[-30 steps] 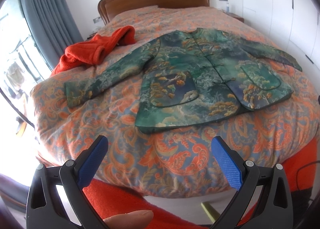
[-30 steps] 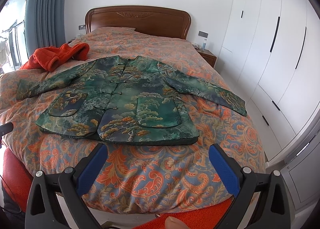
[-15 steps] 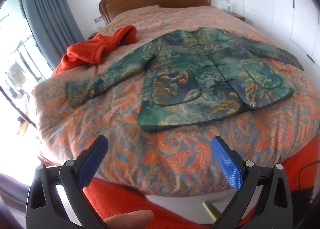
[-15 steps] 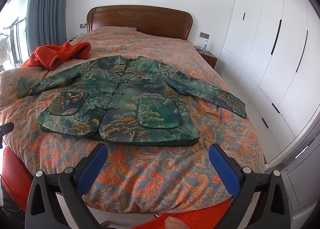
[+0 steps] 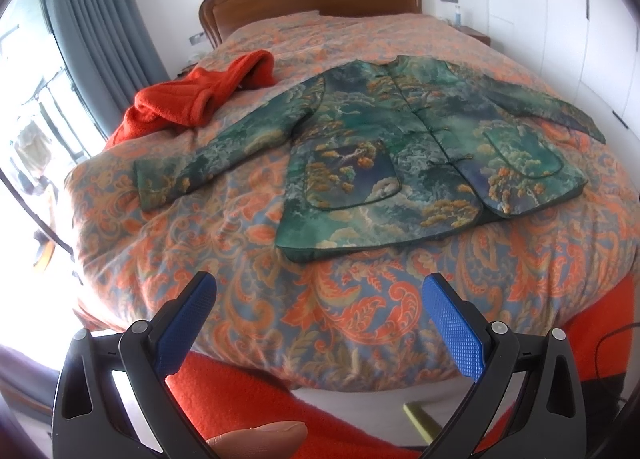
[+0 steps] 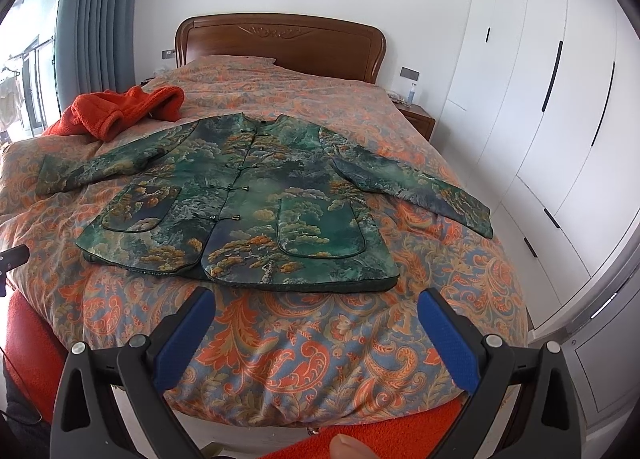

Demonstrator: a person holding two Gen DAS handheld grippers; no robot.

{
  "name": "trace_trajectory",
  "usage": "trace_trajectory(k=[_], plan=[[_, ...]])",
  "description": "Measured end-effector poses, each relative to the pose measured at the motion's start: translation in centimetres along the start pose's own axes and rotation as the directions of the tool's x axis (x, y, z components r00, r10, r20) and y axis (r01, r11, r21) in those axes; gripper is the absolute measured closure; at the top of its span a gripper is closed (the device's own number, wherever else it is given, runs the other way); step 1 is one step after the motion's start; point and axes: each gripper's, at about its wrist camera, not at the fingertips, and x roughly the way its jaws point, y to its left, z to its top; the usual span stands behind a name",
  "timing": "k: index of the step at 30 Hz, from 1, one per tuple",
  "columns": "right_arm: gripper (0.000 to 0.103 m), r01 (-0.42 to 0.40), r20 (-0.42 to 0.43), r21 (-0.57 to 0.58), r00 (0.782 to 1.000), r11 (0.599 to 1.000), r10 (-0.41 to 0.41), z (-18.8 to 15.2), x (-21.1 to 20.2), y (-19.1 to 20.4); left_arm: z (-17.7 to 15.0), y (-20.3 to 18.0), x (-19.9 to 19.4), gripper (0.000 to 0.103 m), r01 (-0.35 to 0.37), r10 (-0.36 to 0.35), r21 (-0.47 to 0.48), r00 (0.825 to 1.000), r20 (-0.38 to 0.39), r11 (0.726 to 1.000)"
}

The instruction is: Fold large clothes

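A green patterned jacket (image 5: 408,155) lies flat, front up, on the bed with both sleeves spread out; it also shows in the right wrist view (image 6: 248,207). My left gripper (image 5: 320,291) is open and empty, above the foot of the bed, short of the jacket's left hem corner. My right gripper (image 6: 316,305) is open and empty, just short of the jacket's right hem.
The bed has an orange paisley quilt (image 5: 248,271) and a wooden headboard (image 6: 280,39). A red fleece garment (image 5: 200,99) lies at the left by the jacket's sleeve. White wardrobes (image 6: 540,99) stand on the right, grey curtains (image 5: 100,27) on the left.
Both grippers have moved slightly closer to the bed and the jacket's hem. Both stay open.
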Motion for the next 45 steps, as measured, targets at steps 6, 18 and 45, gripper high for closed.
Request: trace_trajectory(k=[6,18,45], plan=[[0.000,-0.004,0.003,0.001,1.000,1.000,0.004,-0.01,-0.06,0.01,0.00,-0.03,-0.08,0.000,-0.002,0.002,0.003,1.000,-0.003,1.000],[0.000,-0.007,0.000,0.001,1.000,1.000,0.007,-0.02,0.00,-0.28,-0.05,-0.34,-0.39,0.000,0.000,0.000,0.002,1.000,-0.003,1.000],[0.000,-0.002,-0.023,0.009,1.000,1.000,0.002,-0.37,0.66,-0.16,-0.11,-0.47,0.21,0.000,0.017,-0.018,-0.009,1.000,-0.013,1.000]])
